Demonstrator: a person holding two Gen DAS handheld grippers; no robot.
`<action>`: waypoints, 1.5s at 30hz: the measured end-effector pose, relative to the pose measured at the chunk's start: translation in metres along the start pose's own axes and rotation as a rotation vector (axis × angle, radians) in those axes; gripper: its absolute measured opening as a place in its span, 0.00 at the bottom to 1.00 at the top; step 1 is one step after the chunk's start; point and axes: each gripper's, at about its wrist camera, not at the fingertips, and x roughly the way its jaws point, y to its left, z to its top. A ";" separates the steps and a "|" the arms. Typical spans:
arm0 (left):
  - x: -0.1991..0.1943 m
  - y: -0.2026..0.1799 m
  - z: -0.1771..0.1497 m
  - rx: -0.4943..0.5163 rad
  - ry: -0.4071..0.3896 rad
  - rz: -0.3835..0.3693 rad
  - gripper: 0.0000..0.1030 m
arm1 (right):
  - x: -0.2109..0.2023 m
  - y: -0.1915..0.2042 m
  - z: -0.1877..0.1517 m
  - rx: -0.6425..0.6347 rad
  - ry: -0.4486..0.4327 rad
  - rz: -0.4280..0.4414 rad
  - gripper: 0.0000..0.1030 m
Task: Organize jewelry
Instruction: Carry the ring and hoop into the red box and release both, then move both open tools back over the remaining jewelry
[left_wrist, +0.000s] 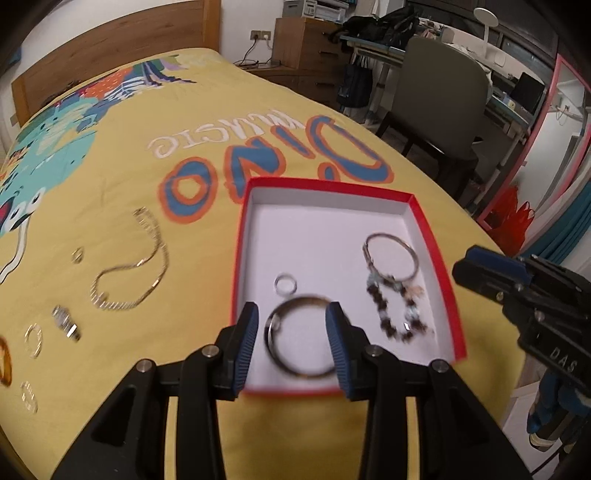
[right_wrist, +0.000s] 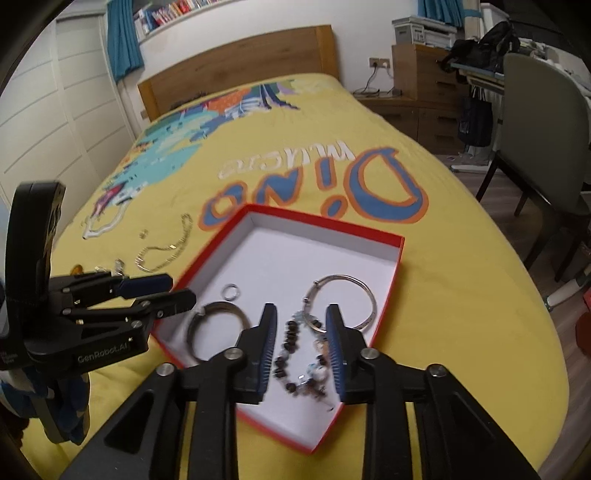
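A red box with a white inside (left_wrist: 436, 258) (right_wrist: 391, 291) lies on the yellow bedspread. It holds a dark metal bangle (left_wrist: 275, 350) (right_wrist: 192, 332), a small silver ring (left_wrist: 285, 284) (right_wrist: 231, 291), a silver bangle (left_wrist: 417, 258) (right_wrist: 369, 295) and a dark beaded bracelet (left_wrist: 384, 314) (right_wrist: 291, 343). My left gripper (left_wrist: 293, 343) (right_wrist: 173, 290) is open above the dark bangle, touching nothing. My right gripper (right_wrist: 301, 350) (left_wrist: 480, 266) is open above the beaded bracelet, empty.
Left of the box, on the bedspread, lie a gold chain (left_wrist: 147, 258) (right_wrist: 166, 254), a small watch-like piece (left_wrist: 66, 321), several small rings (left_wrist: 33, 339) and an amber piece (left_wrist: 5, 362). A chair (left_wrist: 436, 96) and a desk stand to the right of the bed.
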 end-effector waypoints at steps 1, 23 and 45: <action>-0.008 0.002 -0.004 -0.001 -0.002 0.000 0.35 | -0.007 0.005 0.000 0.003 -0.009 0.007 0.30; -0.191 0.124 -0.172 -0.171 -0.116 0.240 0.35 | -0.091 0.146 -0.055 -0.048 -0.053 0.195 0.39; -0.216 0.224 -0.228 -0.424 -0.136 0.274 0.35 | -0.058 0.216 -0.063 -0.143 0.000 0.272 0.44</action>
